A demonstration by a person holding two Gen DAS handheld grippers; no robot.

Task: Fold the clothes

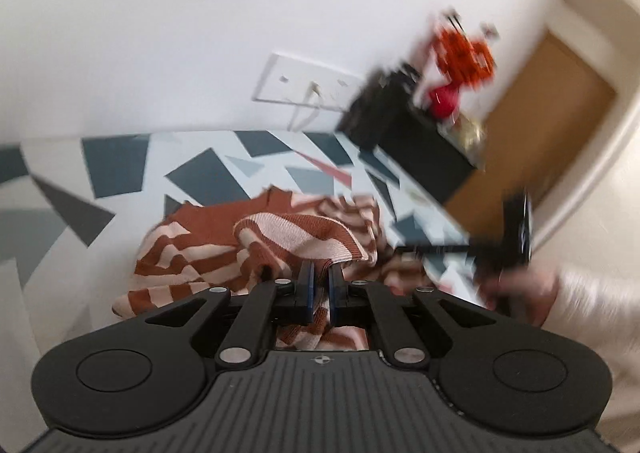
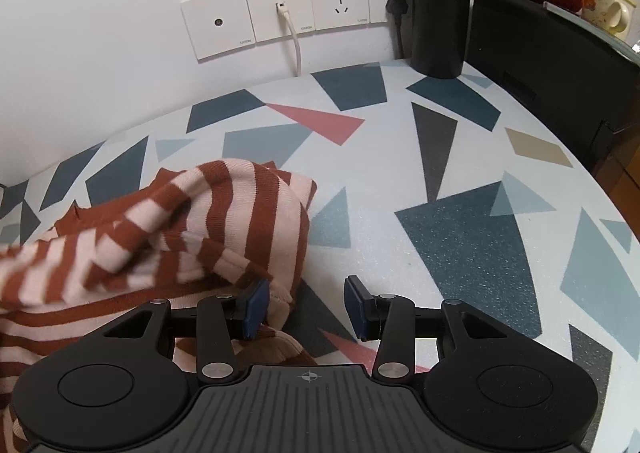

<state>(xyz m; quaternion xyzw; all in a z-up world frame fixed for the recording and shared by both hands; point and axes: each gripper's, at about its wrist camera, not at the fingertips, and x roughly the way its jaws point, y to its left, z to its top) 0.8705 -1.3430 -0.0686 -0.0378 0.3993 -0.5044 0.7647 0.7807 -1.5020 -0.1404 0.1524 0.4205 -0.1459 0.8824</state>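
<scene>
Left claw (image 1: 321, 287) nearly closed, pinching a fold of the striped sweater (image 1: 256, 249) bunched on the counter (image 2: 400, 173). Right claw (image 2: 306, 307) wide open, empty, left pad (image 2: 254, 303) touching the sweater's edge.

My rust-and-cream striped knit garment (image 2: 168, 237) lies on the left of the triangle-patterned tablecloth (image 2: 460, 181); far right by the wall stands a tall black flask (image 2: 438, 5), a black box (image 2: 532, 53) right of it.

The left hand-held gripper (image 1: 321, 277) is closed on a fold of the striped garment (image 1: 256, 249), which lies bunched on the patterned desk (image 1: 116, 169). View is motion-blurred. A hand (image 1: 520, 293) appears at right.
</scene>
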